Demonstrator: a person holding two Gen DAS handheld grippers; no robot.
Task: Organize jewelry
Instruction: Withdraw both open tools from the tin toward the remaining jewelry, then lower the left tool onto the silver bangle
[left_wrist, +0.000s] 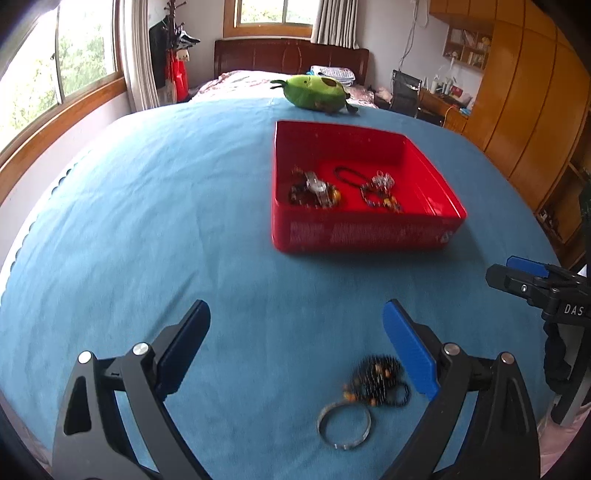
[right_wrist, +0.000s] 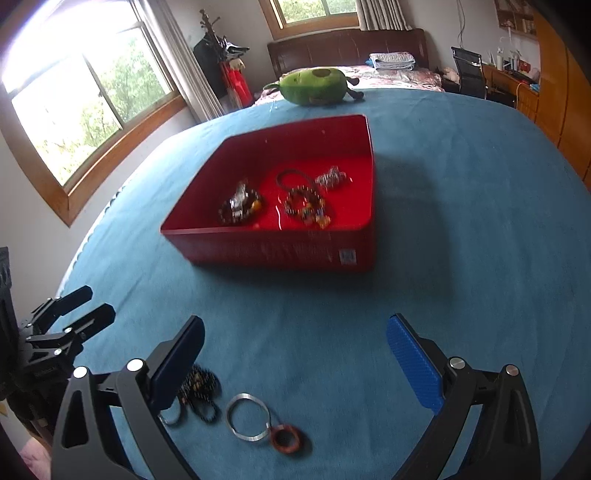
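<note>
A red box (left_wrist: 364, 230) (right_wrist: 273, 249) sits on the blue cloth and holds several bracelets and a watch (left_wrist: 317, 189) (right_wrist: 240, 206). Loose pieces lie on the cloth near me: a dark beaded bracelet (left_wrist: 378, 380) (right_wrist: 201, 387), a silver bangle (left_wrist: 344, 424) (right_wrist: 248, 417) and a brown ring (right_wrist: 285, 438). My left gripper (left_wrist: 297, 350) is open and empty, just left of the beaded bracelet. My right gripper (right_wrist: 295, 358) is open and empty, above the bangle. The right gripper also shows at the right edge of the left wrist view (left_wrist: 532, 280).
A green avocado plush (left_wrist: 316, 92) (right_wrist: 314, 85) lies at the far edge of the blue cloth (left_wrist: 147, 221). Windows are on the left, wooden cabinets (left_wrist: 535, 110) on the right, and a bed headboard is behind.
</note>
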